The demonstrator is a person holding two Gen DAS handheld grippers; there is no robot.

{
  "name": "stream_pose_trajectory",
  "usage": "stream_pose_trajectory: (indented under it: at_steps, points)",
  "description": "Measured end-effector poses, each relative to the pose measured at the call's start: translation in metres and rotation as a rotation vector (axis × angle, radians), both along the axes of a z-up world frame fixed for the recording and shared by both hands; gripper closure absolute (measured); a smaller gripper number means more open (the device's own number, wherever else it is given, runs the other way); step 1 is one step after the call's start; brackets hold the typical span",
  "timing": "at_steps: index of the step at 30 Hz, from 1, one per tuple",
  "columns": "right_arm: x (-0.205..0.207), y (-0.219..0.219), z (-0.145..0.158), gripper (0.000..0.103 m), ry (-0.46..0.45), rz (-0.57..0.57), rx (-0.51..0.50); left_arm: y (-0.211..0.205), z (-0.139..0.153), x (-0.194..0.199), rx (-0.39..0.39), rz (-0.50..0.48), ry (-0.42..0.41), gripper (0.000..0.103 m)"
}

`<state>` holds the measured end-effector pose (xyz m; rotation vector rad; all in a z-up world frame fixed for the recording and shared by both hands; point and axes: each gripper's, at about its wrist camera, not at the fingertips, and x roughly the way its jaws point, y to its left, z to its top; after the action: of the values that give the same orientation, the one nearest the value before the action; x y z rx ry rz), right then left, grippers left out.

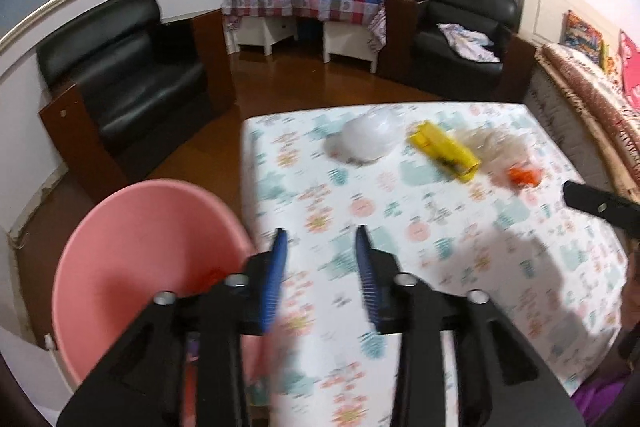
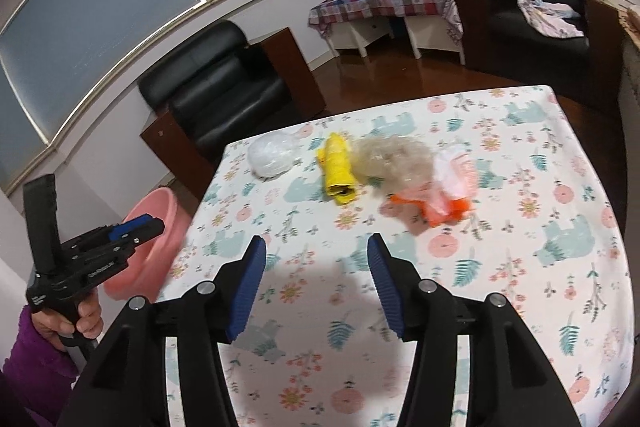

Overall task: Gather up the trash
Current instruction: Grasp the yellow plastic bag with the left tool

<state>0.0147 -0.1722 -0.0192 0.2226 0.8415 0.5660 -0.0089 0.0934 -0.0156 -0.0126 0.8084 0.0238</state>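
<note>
Trash lies in a loose row across the far half of the counter (image 2: 520,267): a white plastic wad (image 2: 273,155), a yellow wrapper (image 2: 339,169) just right of it, a clear crumpled bag (image 2: 394,157) next, and an orange-and-white wrapper (image 2: 444,197) touching that bag's near side. Left of the counter sits a pink basin (image 1: 132,259), apparently already holding scraps. Both the right tongs (image 2: 316,247) and left tongs (image 1: 320,233) are released and hold nothing. Likely best: reach the right tongs to the orange wrapper, pinch it low and clear of the tablecloth, then carry it over the basin.
</note>
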Motion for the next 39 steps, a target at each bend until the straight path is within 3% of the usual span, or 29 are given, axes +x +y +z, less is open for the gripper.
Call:
stream_pose_trajectory:
  at_steps: [7,15,27,28,29,32,39]
  points:
    - [0.009,-0.022,-0.008,0.049,-0.008,-0.057,-0.029,-0.047,-0.003,0.033,-0.074,-0.09,0.02,0.065]
    - [0.019,-0.044,-0.022,0.048,-0.001,-0.113,-0.03,-0.084,-0.013,0.085,-0.2,-0.085,0.064,0.065]
    - [0.027,-0.055,-0.035,0.048,0.023,-0.141,-0.023,-0.115,-0.048,0.142,-0.149,-0.002,0.136,0.065]
    - [0.027,-0.055,-0.036,0.048,0.024,-0.14,-0.023,-0.114,-0.05,0.142,-0.151,0.004,0.14,0.068]
    - [0.028,-0.055,-0.037,0.048,0.025,-0.139,-0.023,-0.113,-0.052,0.142,-0.157,0.006,0.146,0.082]
    - [0.03,-0.056,-0.039,0.048,0.03,-0.141,-0.021,-0.11,-0.054,0.138,-0.164,0.006,0.141,0.092]
    - [0.038,-0.057,-0.034,0.048,0.022,-0.155,-0.003,-0.099,-0.04,0.111,-0.172,0.003,0.1,0.096]
